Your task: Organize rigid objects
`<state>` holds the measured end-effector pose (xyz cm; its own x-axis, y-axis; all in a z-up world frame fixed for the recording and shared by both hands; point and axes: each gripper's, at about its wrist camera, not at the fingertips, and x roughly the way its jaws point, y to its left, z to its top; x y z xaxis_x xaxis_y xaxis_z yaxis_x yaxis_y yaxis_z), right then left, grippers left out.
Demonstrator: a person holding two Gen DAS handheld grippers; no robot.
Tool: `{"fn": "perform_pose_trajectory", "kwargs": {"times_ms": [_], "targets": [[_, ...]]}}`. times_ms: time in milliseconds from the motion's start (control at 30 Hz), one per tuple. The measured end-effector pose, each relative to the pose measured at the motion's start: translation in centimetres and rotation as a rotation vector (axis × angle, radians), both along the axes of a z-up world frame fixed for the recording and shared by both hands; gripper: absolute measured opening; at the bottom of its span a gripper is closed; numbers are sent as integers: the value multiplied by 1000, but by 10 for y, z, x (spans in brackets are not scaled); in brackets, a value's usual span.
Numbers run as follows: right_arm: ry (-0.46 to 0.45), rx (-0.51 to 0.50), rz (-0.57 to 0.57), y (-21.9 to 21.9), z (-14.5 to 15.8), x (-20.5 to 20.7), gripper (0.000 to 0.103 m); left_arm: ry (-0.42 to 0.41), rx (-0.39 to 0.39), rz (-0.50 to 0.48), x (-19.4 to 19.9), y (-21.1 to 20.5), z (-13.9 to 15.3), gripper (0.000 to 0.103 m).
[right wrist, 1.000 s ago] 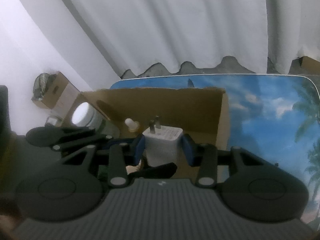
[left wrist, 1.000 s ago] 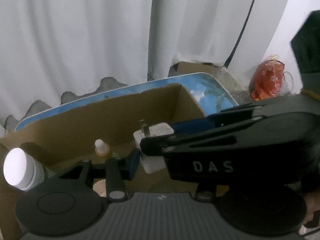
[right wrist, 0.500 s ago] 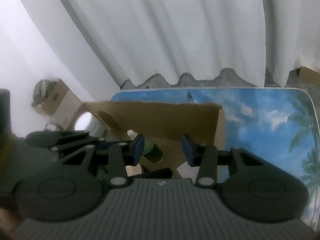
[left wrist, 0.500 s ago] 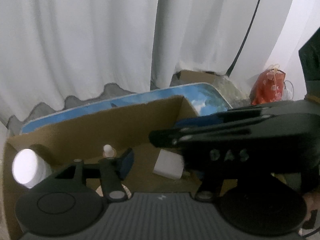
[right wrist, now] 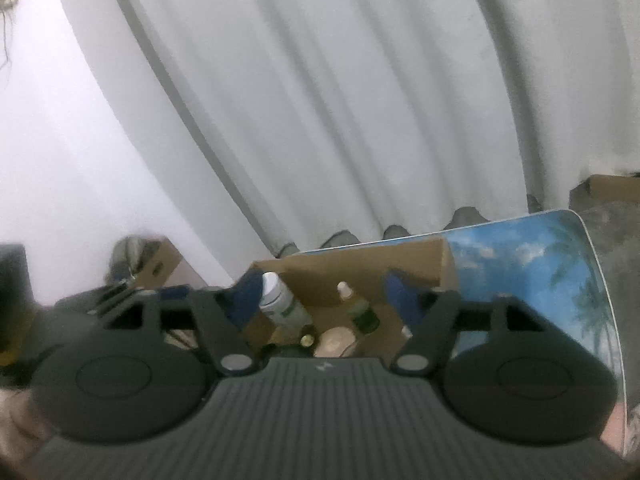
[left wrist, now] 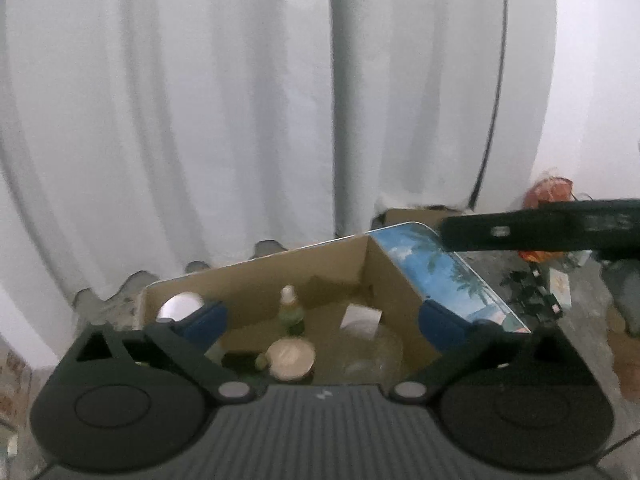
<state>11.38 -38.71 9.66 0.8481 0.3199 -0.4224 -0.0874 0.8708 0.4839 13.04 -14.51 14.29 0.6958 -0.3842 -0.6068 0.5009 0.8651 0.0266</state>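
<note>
An open cardboard box (left wrist: 280,276) stands on a mat printed with blue sky and palms (left wrist: 452,276). Inside it are a white bottle (left wrist: 180,308), a small green dropper bottle (left wrist: 290,314), a white charger (left wrist: 362,316) and a round beige lid (left wrist: 290,358). My left gripper (left wrist: 322,322) hangs above and short of the box; its jaws are opening wide with nothing held between them. The right gripper (right wrist: 322,300) is likewise back from the box (right wrist: 360,268), jaws opening and empty. The white bottle (right wrist: 276,300) and the dropper bottle (right wrist: 360,310) show beyond it.
White curtains hang close behind the mat (right wrist: 540,264). A red bag (left wrist: 548,192) and small dark clutter (left wrist: 528,292) lie on the floor at the right. A cardboard carton (right wrist: 160,266) sits at the left by the wall. The right gripper's arm (left wrist: 540,230) crosses the left wrist view.
The right gripper let go of the white charger, which now lies in the box. Both grippers opened wide and drew back and up from the box.
</note>
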Motion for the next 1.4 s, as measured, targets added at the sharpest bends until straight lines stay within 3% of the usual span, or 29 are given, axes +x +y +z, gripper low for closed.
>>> {"fn": "perform_pose_trajectory", "kwargs": {"times_ms": [267, 400, 533, 767, 1000, 1400], "targets": [[-45, 61, -113, 26, -15, -97, 102, 7, -3, 164, -60, 59, -15, 103], [3, -11, -155, 50, -29, -112, 102, 12, -27, 266, -70, 78, -33, 103], [51, -161, -181, 80, -45, -105, 102, 42, -3, 352, -63, 89, -50, 103], [122, -323, -162, 125, -63, -75, 102, 72, 30, 338, -57, 84, -65, 103], [166, -375, -143, 141, -74, -58, 102, 85, 23, 352, -47, 87, -70, 103], [179, -370, -159, 137, -75, -51, 102, 97, 35, 344, -44, 84, -73, 103]]}}
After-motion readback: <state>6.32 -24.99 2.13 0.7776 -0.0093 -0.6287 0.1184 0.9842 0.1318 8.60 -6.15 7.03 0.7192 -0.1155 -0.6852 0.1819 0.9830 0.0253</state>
